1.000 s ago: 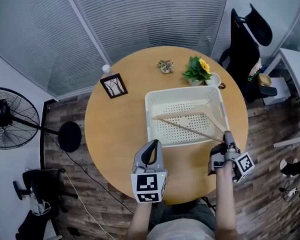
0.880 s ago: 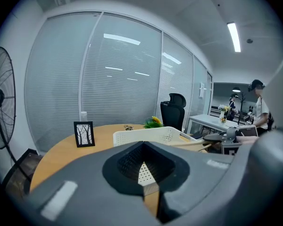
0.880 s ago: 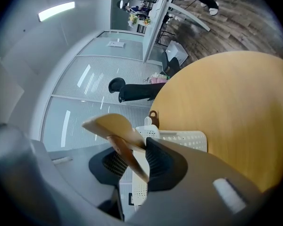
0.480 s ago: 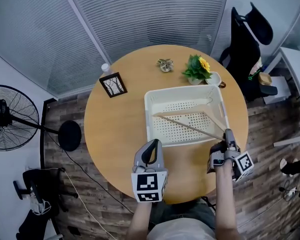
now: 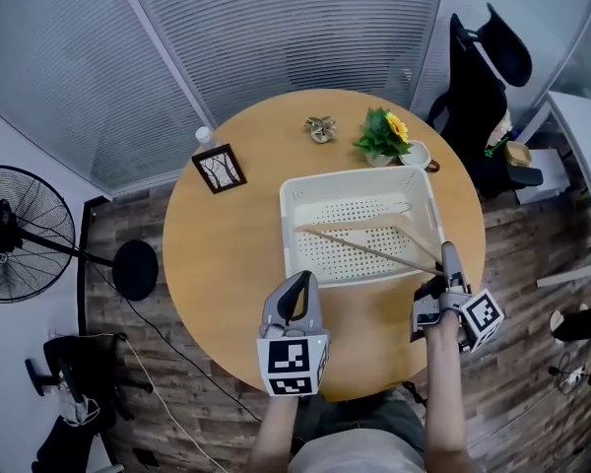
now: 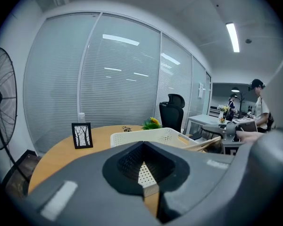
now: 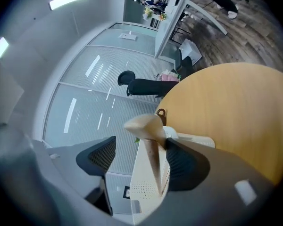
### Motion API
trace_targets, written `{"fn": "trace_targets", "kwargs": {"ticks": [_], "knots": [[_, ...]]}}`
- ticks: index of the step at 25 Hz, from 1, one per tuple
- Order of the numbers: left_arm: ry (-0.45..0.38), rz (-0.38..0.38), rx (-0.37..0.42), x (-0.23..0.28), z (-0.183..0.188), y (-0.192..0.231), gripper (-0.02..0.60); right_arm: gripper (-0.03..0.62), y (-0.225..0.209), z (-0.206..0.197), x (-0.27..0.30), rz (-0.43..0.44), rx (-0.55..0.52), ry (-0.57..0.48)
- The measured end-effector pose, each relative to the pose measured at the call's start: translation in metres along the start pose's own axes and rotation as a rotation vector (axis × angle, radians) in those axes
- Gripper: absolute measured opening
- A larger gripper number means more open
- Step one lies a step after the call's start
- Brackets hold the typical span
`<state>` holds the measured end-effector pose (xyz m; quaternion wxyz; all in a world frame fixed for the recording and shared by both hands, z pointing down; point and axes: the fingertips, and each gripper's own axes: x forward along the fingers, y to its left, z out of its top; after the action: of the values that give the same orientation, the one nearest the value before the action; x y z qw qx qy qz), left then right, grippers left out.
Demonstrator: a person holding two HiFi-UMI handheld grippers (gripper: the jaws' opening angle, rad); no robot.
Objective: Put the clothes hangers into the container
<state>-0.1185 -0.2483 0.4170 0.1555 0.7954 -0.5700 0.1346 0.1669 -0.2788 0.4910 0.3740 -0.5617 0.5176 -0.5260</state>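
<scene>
Cream container [image 5: 288,227] (dotted with holes), pale-wood hanger [image 5: 369,248] — tan table [image 5: 227,264].

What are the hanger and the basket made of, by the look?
Hanger: looks like wood, pale, unpainted, matt; a brownish streak runs along its bar in the right gripper view. Basket: probably plastic, off-white, smooth, with moulded rows of small holes in floor and walls.

In the left gripper view the container [image 6: 146,136] hides most of the hanger [image 6: 205,144].
</scene>
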Motion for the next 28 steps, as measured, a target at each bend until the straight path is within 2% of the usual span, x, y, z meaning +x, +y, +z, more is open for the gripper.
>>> {"fn": "trace_targets", "kwargs": {"ticks": [2, 10, 15, 22, 28], "knots": [[-0.001, -0.004, 0.001, 0.000, 0.000, -0.002, 0.000, 0.372, 0.003, -0.001, 0.002, -0.013, -0.035, 0.041], [-0.013, 0.001, 0.000, -0.008, 0.003, -0.005, 0.000, 0.467, 0.010, -0.010, 0.003, -0.068, -0.227, 0.173], [-0.028, 0.010, 0.001, -0.013, 0.005, -0.006, 0.000, 0.544, 0.002, -0.018, 0.000, -0.149, -0.277, 0.208], [-0.046, 0.024, 0.001, -0.019, 0.011, -0.004, 0.000, 0.607, -0.003, -0.028, -0.009, -0.176, -0.369, 0.233], [-0.083, 0.031, 0.007, -0.022, 0.029, -0.006, 0.000, 0.607, 0.014, -0.033, -0.020, -0.160, -0.489, 0.219]]}}
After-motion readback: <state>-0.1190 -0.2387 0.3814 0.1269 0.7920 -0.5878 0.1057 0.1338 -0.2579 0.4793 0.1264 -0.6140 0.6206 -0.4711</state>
